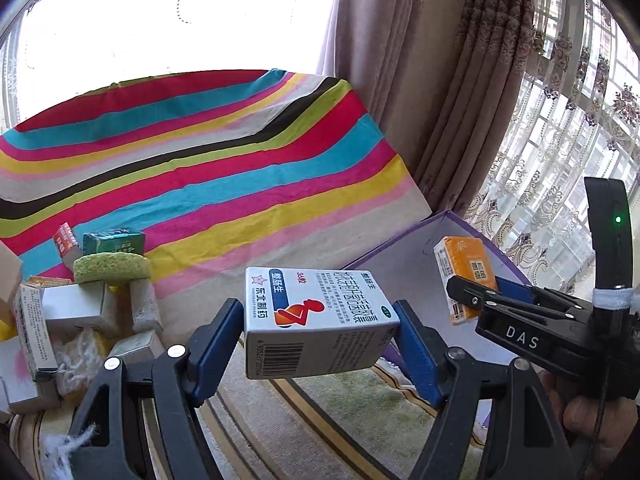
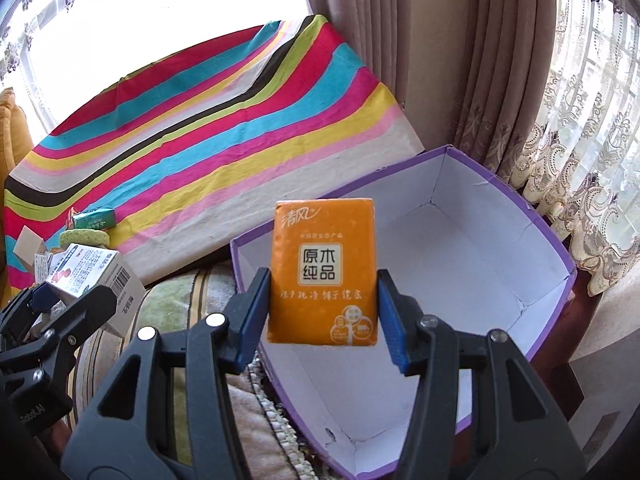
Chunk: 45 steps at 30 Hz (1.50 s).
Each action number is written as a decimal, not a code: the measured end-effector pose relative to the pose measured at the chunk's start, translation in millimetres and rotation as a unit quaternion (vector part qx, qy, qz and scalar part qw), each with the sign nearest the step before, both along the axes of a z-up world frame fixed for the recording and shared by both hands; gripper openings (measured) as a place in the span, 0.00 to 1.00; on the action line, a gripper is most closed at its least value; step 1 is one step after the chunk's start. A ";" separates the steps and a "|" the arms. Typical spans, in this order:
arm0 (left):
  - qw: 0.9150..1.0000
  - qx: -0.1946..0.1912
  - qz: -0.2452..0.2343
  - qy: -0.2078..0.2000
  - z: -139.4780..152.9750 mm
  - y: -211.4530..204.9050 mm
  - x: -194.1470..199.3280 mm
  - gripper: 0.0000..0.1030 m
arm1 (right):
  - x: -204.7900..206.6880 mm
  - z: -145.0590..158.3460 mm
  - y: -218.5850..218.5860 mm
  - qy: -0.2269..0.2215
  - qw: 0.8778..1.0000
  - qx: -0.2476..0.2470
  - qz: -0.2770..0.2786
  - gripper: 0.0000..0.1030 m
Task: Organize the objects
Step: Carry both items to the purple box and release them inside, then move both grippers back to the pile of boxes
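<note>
While the left gripper [image 1: 320,332] clamps a light, stiff medicine carton [image 1: 316,320] by its sides at frame centre, the right gripper [image 2: 324,312] squeezes a soft, crushable orange tissue pack [image 2: 324,268] over the purple box [image 2: 552,240].

striped cloth [image 1: 224,184] under heaped small boxes [image 1: 72,312], green sponge [image 1: 112,267]

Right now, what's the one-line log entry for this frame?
left hand-held gripper: shut on medicine box | right hand-held gripper: shut on tissue pack, over purple box | purple box: empty
</note>
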<state>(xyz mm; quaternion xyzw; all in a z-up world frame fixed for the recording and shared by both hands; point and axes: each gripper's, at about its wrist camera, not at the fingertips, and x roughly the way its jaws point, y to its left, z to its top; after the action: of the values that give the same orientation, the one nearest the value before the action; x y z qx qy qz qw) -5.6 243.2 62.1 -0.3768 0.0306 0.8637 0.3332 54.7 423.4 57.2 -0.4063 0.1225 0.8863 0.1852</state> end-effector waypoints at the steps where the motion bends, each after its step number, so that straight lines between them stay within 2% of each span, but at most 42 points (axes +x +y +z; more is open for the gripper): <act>1: 1.000 0.000 -0.008 -0.002 -1.0 8.7 -1.1 0.74 | 3.6 -1.5 7.8 0.001 1.000 -0.001 -0.008 0.54; 11: 0.996 -0.002 -0.094 -0.004 -3.1 74.1 9.0 0.76 | 31.0 -15.8 71.2 -0.009 0.996 -0.013 -0.084 0.56; 13: 0.995 -0.005 -0.103 -0.010 -5.6 82.6 10.0 0.80 | 34.1 -15.9 78.9 -0.003 0.995 -0.021 -0.096 0.65; 14: 0.995 -0.005 -0.103 -0.012 -6.3 84.5 9.7 0.81 | 35.5 -15.8 81.5 0.002 0.995 -0.025 -0.099 0.74; 15: 0.995 -0.006 -0.102 -0.013 -6.4 85.1 9.8 0.82 | 36.0 -15.7 82.8 0.005 0.995 -0.027 -0.100 0.78; 19: 0.996 0.001 -0.092 -0.013 -5.0 78.8 8.1 0.82 | 33.7 -15.0 81.0 0.009 0.995 -0.032 -0.093 0.78; 25: 0.998 0.008 -0.055 0.003 0.0 50.4 5.8 0.82 | 28.6 -14.4 64.6 0.018 0.997 -0.042 -0.062 0.79; 33: 0.999 0.018 0.033 0.003 1.9 -19.0 -5.9 0.82 | 13.6 -8.8 28.2 0.022 0.999 -0.048 -0.010 0.82; 41: 0.991 0.031 0.128 0.008 1.5 -102.2 -0.3 0.82 | -2.3 -9.1 -21.7 0.020 0.996 -0.062 0.056 0.84; 45: 0.984 0.031 0.176 0.009 -1.6 -146.4 9.0 0.82 | -13.0 -11.0 -52.9 0.008 0.995 -0.043 0.095 0.84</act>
<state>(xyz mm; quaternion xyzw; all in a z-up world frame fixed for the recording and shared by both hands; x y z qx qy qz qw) 3.4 96.7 60.5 -0.3580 -0.0601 0.9128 0.1870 41.8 370.5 46.2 -0.4162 0.1225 0.8973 0.0815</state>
